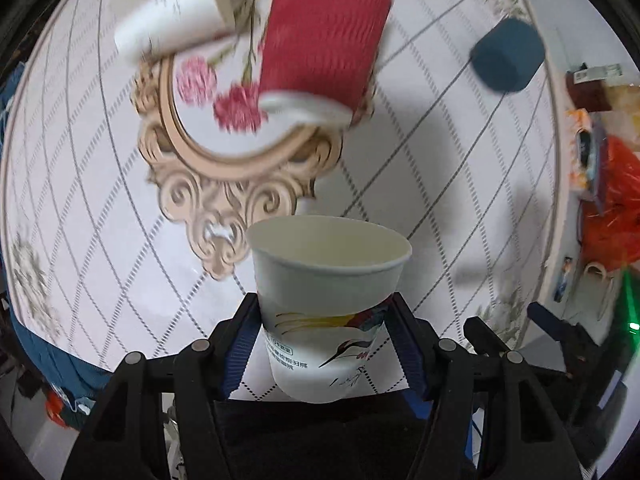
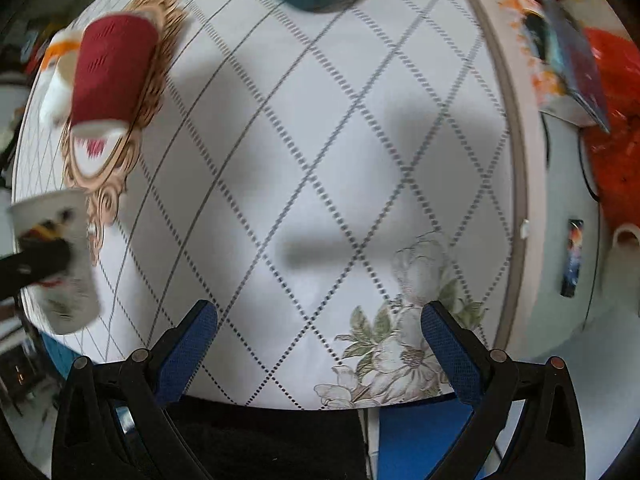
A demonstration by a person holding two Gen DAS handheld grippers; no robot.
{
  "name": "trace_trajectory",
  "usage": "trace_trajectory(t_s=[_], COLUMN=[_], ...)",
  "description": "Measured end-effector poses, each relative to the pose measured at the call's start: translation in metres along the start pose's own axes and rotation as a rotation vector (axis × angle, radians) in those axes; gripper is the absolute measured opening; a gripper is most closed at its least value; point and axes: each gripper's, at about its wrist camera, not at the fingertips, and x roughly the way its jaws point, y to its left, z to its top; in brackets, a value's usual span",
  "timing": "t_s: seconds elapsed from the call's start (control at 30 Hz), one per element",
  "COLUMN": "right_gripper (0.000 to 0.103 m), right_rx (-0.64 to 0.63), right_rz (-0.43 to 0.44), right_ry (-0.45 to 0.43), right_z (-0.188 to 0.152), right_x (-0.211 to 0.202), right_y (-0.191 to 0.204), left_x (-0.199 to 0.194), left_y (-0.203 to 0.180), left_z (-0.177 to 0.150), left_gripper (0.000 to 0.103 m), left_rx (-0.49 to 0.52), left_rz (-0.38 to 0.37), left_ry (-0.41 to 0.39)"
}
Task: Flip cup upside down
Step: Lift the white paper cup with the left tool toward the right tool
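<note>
My left gripper [image 1: 326, 336] is shut on a white paper cup [image 1: 328, 280] with a bird print. It holds the cup above the table, mouth pointing away from the camera. The same cup [image 2: 60, 264] shows at the far left of the right wrist view, held by a black finger. My right gripper [image 2: 320, 332] is open and empty above the table's near edge.
A red ribbed cup [image 1: 324, 44] stands upside down on the patterned tablecloth [image 1: 420, 160]. A white cup [image 1: 172, 16] lies on its side behind it. A dark blue cup [image 1: 508, 56] stands at the far right. Clutter and an orange bag [image 1: 612, 208] lie beyond the right edge.
</note>
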Motion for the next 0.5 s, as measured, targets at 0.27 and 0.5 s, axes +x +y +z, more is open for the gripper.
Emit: trace_trajectory(t_s=[0.27, 0.5], right_gripper=[0.103, 0.103], right_rx=[-0.042, -0.024], right_rz=[-0.003, -0.021], right_ry=[0.017, 0.014], right_z=[-0.007, -0.008], right_x=[0.011, 0.014], right_y=[0.015, 0.019], left_x=[0.018, 0.038], left_y=[-0.006, -0.005], left_z=[0.005, 0.005], left_gripper=[0.062, 0.062], left_rx=[0.002, -0.013], left_rz=[-0.001, -0.016], left_ry=[0.017, 0.048])
